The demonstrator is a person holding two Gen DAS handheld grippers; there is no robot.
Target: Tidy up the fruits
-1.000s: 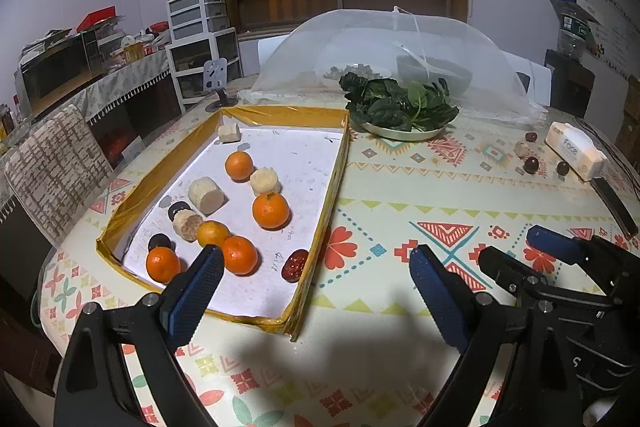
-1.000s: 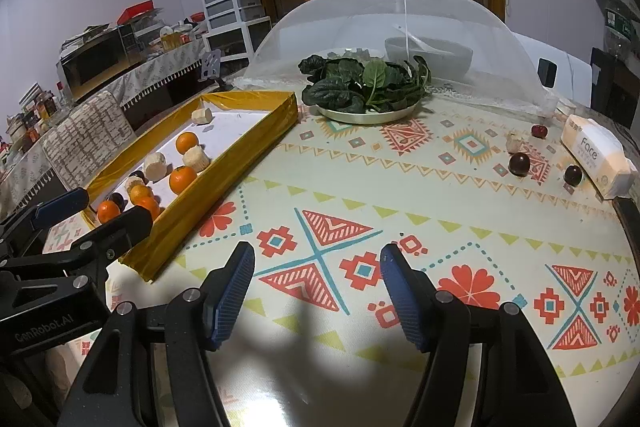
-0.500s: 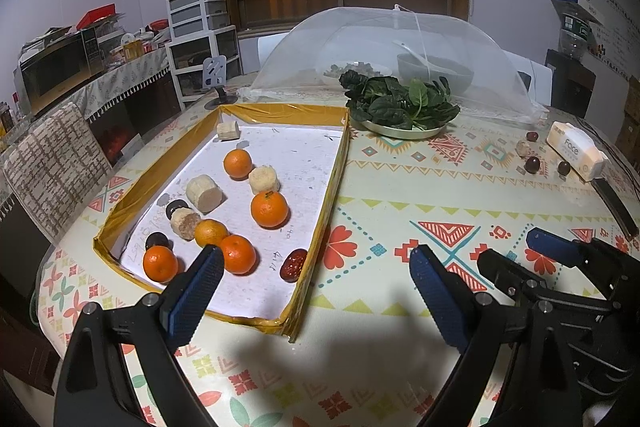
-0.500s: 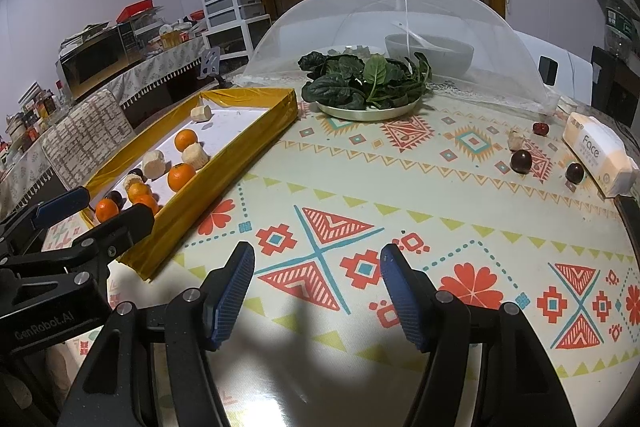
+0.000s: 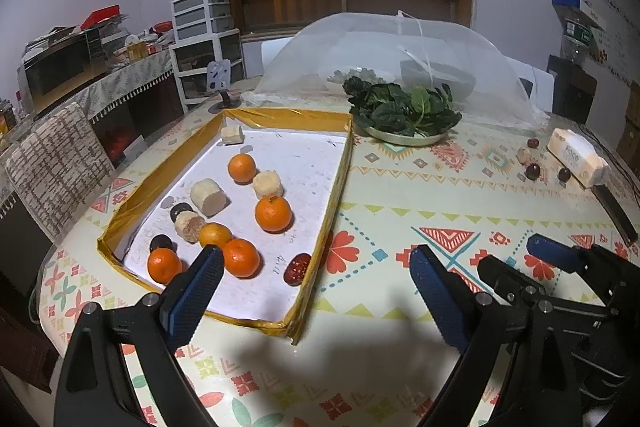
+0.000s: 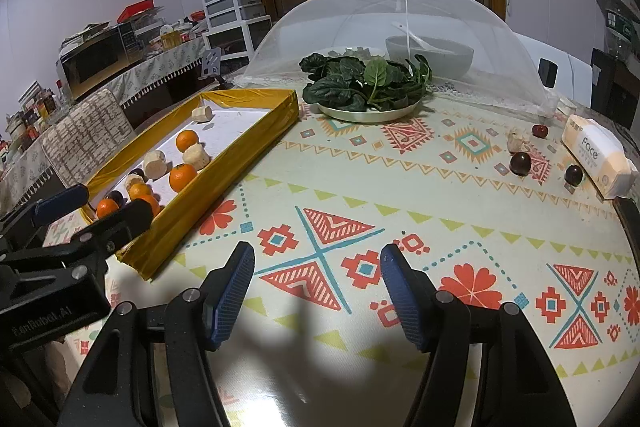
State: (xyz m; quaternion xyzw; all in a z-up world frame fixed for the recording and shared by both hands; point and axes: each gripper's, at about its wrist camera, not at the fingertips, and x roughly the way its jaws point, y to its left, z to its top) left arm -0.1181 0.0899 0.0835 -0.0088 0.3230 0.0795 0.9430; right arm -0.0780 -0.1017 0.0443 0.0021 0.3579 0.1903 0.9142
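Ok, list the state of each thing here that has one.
left gripper: open, empty
right gripper: open, empty
yellow-rimmed tray: holds oranges and peeled pieces
mesh food cover: down over a bowl
plate of greens: uncovered
tissue pack: lying flat

Five oranges (image 5: 273,213) lie in one yellow-rimmed tray (image 5: 339,187), with four pale cut chunks (image 5: 208,195), two dark round fruits (image 5: 161,241) and one red date (image 5: 297,267) at the tray's 5 o'clock corner. On the cloth at 2 o'clock: three dark round fruits (image 6: 520,163) and one pale lump (image 6: 515,140). One plate of greens (image 6: 366,113) sits at 12 o'clock.
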